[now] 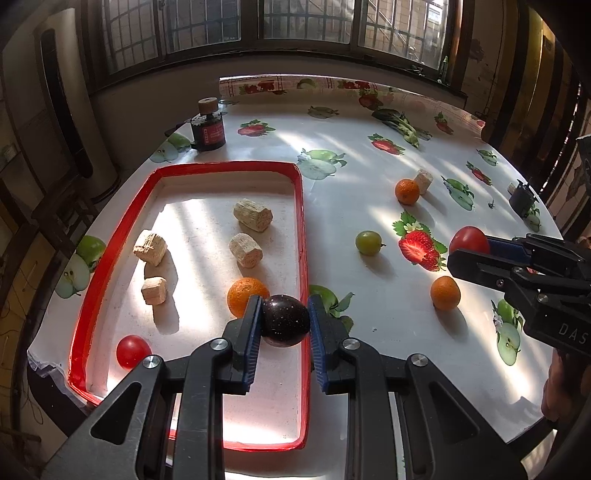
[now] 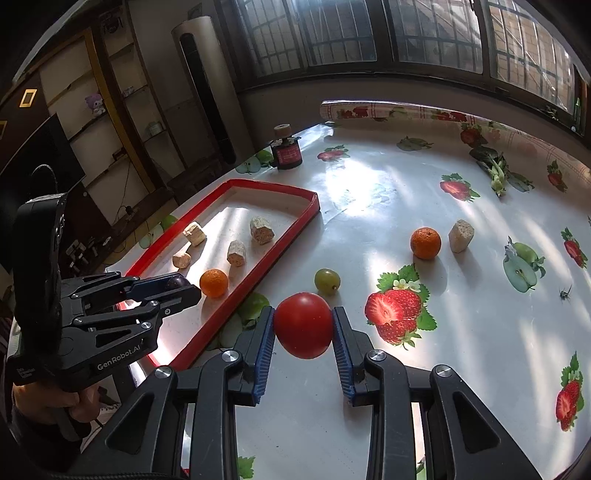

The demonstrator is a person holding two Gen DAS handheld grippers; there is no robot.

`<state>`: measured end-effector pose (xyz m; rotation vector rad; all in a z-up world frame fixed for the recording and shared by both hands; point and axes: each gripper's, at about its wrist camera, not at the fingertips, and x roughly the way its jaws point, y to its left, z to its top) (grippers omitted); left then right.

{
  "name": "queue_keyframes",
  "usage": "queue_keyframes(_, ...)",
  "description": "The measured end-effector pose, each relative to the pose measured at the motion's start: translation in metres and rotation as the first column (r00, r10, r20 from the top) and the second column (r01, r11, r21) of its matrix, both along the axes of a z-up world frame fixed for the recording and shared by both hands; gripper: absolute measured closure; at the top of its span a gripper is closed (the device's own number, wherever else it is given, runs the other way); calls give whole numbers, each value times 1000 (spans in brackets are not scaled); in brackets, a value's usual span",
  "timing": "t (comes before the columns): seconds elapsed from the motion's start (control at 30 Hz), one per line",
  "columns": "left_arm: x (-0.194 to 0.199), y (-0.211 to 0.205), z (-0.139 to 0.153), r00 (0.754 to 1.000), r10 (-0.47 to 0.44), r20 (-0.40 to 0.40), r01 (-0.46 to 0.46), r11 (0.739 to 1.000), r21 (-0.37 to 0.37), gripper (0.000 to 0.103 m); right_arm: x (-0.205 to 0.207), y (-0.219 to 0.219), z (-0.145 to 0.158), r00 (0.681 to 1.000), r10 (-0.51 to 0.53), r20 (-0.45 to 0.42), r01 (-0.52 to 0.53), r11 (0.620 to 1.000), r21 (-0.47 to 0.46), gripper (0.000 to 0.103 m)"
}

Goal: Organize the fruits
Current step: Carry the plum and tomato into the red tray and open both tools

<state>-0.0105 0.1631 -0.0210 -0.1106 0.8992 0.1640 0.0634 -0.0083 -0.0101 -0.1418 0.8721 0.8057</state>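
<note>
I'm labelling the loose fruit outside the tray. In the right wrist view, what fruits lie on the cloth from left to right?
Green grape → tomato held in the right gripper → orange.

Barred windows (image 1: 306,22) are set ahead of the tool; a white tower air conditioner (image 2: 207,85) and wooden shelving (image 2: 99,110) are placed left. Tabletop (image 1: 369,206) is sunlit in streaks.

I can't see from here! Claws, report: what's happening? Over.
Left claw shut on plum, over tray. Right claw shut on tomato, over table. Nothing in the way.
</note>
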Motion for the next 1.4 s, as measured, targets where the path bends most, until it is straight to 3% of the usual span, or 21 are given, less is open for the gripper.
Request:
queue_keyframes(0.77,25,87,5,993,116,-1,-116,993,18,81,41,93,-3,995,96,-9,-96,995,-2,72)
queue_keyframes(1.17,75,129,2,987,160,-17,-160,987,31,81,93,153,-15,994,97,-55,-97,995,1,72)
queue_keyframes(1.4,105,143,-22,980,185,-69,-183,983,25,81,118,182,-40,992,89,-86,-93,995,-46,72)
